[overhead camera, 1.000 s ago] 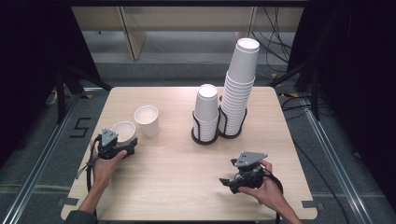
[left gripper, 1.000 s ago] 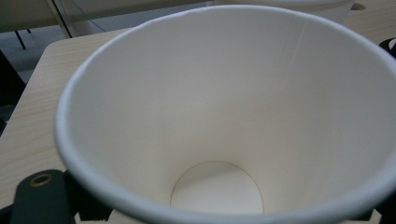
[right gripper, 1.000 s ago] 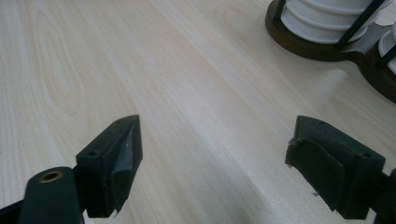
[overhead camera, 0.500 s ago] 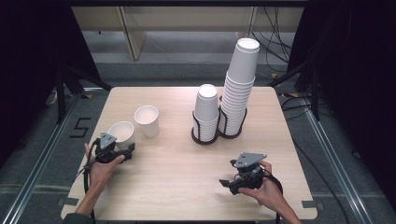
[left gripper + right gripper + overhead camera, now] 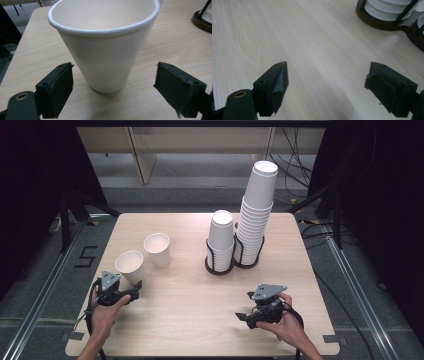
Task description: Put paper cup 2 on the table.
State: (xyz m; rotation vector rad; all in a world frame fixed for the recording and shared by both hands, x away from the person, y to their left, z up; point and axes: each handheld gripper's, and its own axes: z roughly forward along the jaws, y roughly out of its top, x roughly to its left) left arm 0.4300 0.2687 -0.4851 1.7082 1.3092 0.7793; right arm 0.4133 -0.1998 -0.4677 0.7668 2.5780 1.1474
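Left fingers (image 5: 113, 92) spread wide at lower left, clear of the upright paper cup (image 5: 105, 42) standing on the surface (image 5: 190, 320). Right fingers (image 5: 327, 87) at lower right, open, gripping nothing.

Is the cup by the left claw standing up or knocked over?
Standing up. The cup sits on its base on the table, its open rim facing up.

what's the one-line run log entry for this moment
left gripper: open, apart from near cup | right gripper: open, nothing between | far cup: upright on table
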